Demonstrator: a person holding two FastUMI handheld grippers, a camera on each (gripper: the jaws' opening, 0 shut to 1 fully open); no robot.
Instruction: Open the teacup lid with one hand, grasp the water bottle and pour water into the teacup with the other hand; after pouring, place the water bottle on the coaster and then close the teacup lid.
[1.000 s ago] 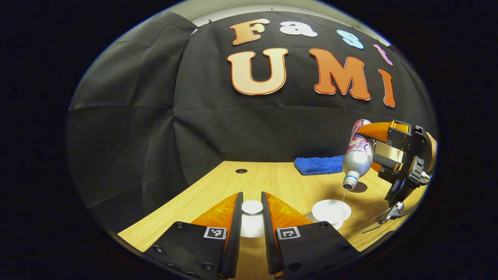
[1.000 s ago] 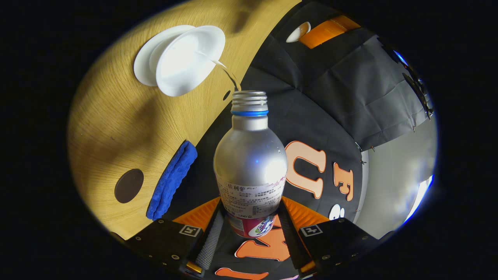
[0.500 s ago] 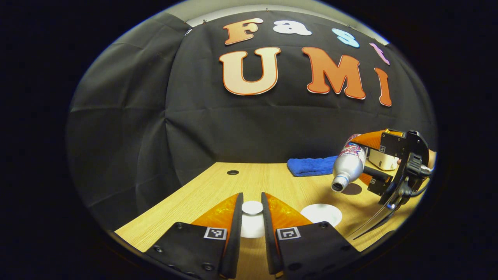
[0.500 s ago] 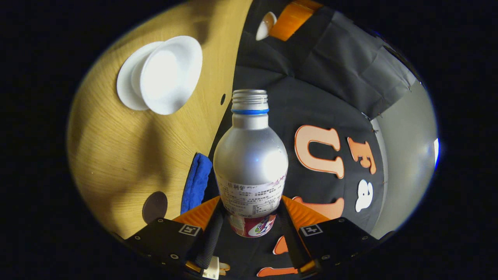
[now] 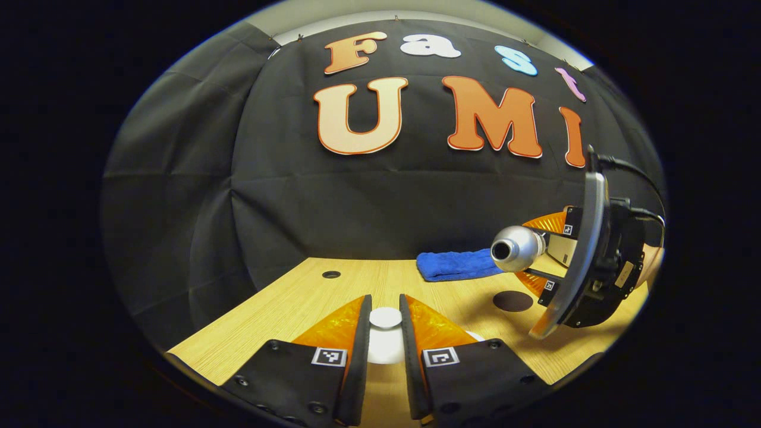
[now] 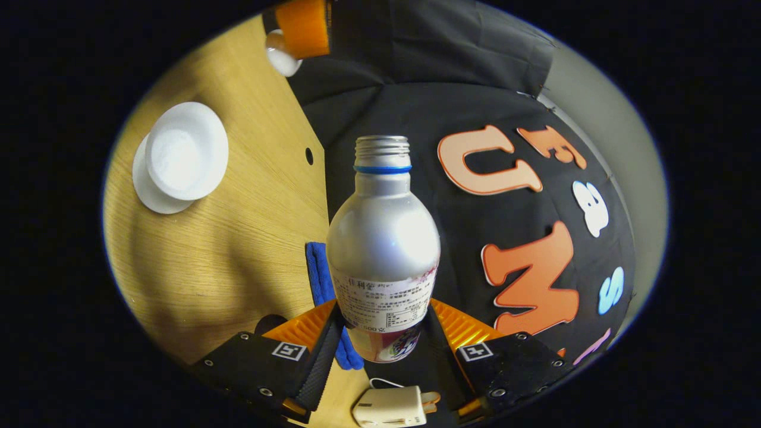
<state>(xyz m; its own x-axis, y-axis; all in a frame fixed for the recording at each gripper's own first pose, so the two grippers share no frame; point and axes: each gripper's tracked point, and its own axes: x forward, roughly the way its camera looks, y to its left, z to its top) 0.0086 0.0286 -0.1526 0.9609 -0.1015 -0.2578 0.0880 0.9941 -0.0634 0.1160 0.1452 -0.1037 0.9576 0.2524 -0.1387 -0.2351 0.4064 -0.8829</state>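
A pale wood counter [image 5: 297, 303] meets black cloth; a blue towel [image 5: 455, 264] and dark coaster [image 5: 512, 301] lie centre-right. The left gripper's [image 5: 385, 324] jaws clench the white lid [image 5: 385, 317]. The right gripper's [image 6: 383, 333] jaws grasp the bottle [image 6: 383, 249], with the cup [image 6: 185, 150] at upper left.

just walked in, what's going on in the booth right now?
A person is working two handheld grippers. The right gripper is clamped on the water bottle, uncapped and lying roughly level above the table; no water is leaving it. The left gripper holds the teacup lid by its knob. The teacup sits open on its saucer; the dark coaster is unoccupied.
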